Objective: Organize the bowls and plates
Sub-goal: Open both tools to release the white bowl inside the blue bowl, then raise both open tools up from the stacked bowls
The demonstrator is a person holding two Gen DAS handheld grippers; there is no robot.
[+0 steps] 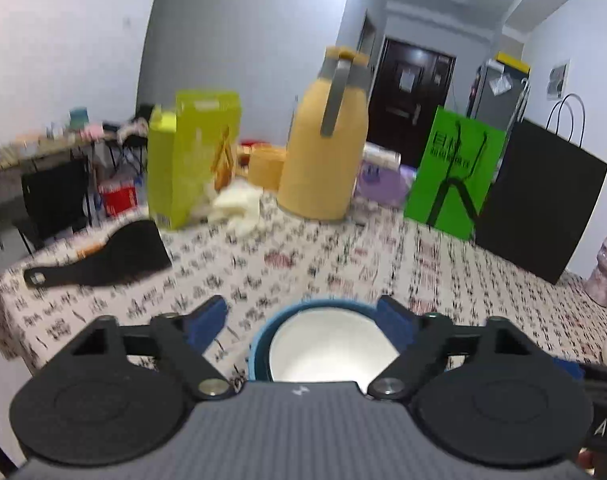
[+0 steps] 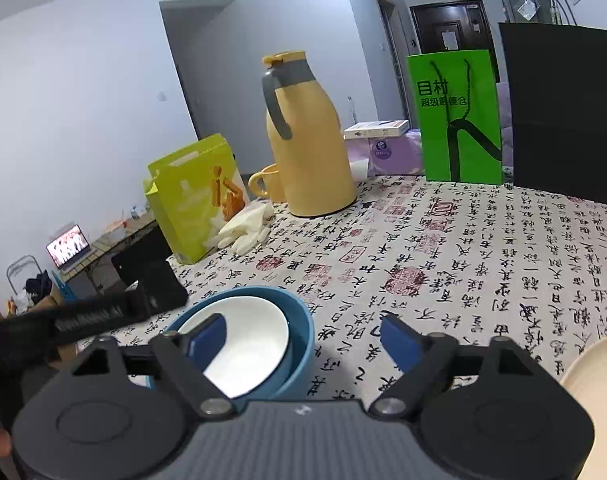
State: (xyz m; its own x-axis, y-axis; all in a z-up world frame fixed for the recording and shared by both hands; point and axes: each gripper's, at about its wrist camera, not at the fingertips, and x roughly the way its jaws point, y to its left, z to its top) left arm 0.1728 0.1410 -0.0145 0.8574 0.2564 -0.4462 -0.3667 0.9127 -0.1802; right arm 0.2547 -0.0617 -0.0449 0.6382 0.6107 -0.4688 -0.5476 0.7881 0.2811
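**A:** Grey-walled room, dark door [image 1: 413,92] at the back, and the counter [image 2: 483,264] is wearing a cloth covered in black calligraphy. Yellow jug [image 2: 307,140], green bag [image 2: 459,120], black bag [image 2: 563,120] and a lime box [image 2: 191,204] are all sitting along the far side. What are the grippers doing?

**B:** Both are standing wide apart, nothing clamped. The left gripper [image 1: 303,320] is hovering right over the bowls: white bowl [image 1: 327,344] is nesting inside the blue bowl [image 1: 259,348], and the blue pads are flanking the stack without pressing on it.

**A:** And the right one?

**B:** The right gripper [image 2: 303,340] is hanging open just right of the stack. Its left pad is overlapping the white bowl in the picture; I can't tell if it's touching. A cream plate [image 2: 595,364] is peeking in at the right edge. The white bowl is sitting tilted in there, leaning toward the left.

**A:** Anything else near?

**B:** Some white gloves [image 2: 247,228] are lying by the box.
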